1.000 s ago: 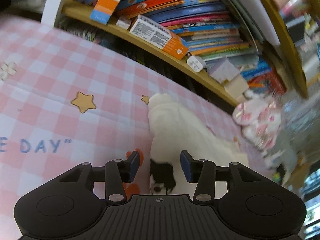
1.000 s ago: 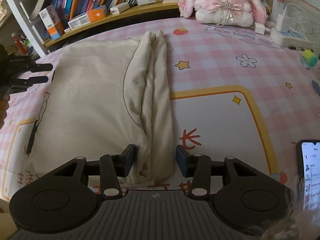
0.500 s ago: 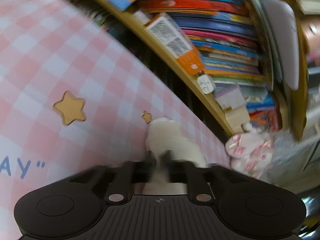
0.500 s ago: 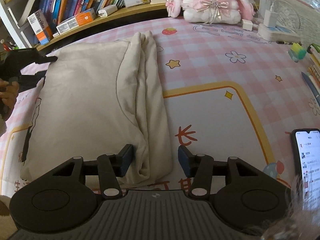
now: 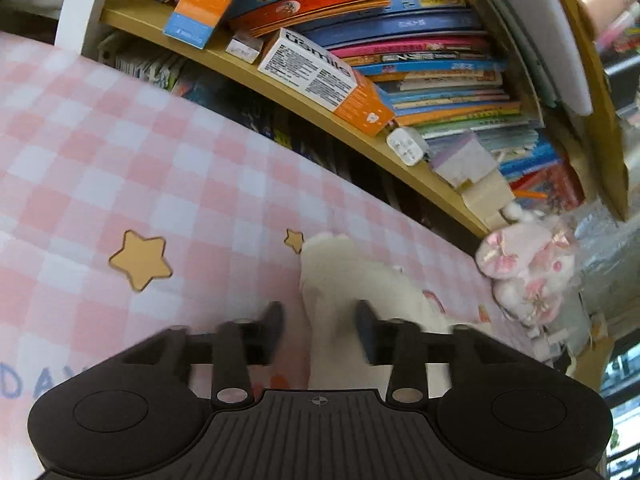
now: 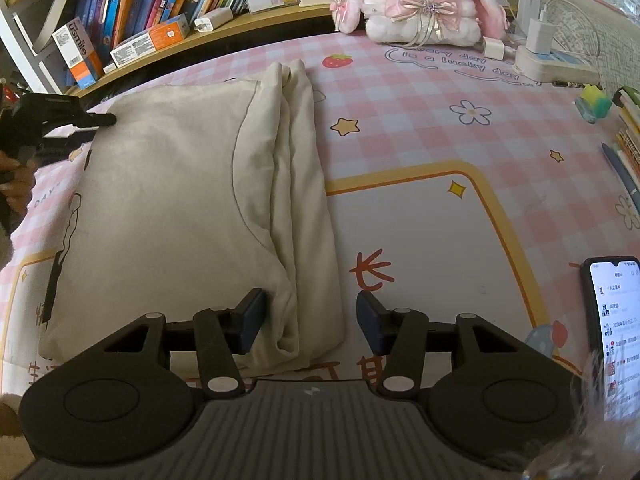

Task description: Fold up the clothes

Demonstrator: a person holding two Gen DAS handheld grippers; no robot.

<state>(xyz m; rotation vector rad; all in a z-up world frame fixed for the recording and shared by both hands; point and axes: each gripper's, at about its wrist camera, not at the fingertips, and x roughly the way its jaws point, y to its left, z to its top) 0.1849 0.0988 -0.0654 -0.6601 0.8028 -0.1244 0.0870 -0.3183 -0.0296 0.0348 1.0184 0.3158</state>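
At the far left of the right wrist view, a person's hand [image 6: 14, 178] holds the left gripper [image 6: 98, 130] at the far-left corner of the cream garment [image 6: 168, 208]. Its jaws have just been opening, and in its own camera the left gripper [image 5: 318, 326] stands with its fingers spread, a strip of the cream cloth running between them with a gap on either side, so nothing is pinched. The fingers are blurred there.

The garment lies folded on the pink checked tablecloth [image 6: 400, 92], flat on its left part, with a thick roll of folded layers along its right edge. A dark printed strip [image 6: 60, 256] shows down its left edge.

The right gripper [image 6: 310, 316] hovers over the near right corner of the garment, its blue-padded fingers [image 6: 252, 316] spread apart. Its jaws have opened a little further. The rolled edge sits between them, but whether the left pad touches the cloth I cannot tell; the right pad stands clear of it, over the white panel of the tablecloth.

Behind the table a wooden shelf [image 6: 248, 26] carries leaning books and an orange and white box [image 6: 150, 44]. Further right a pink and white plush rabbit [image 6: 420, 0] sits at the table's back edge, then a white power strip with chargers [image 6: 544, 60]. At the far right a phone [image 6: 616, 332] lies with its screen lit.
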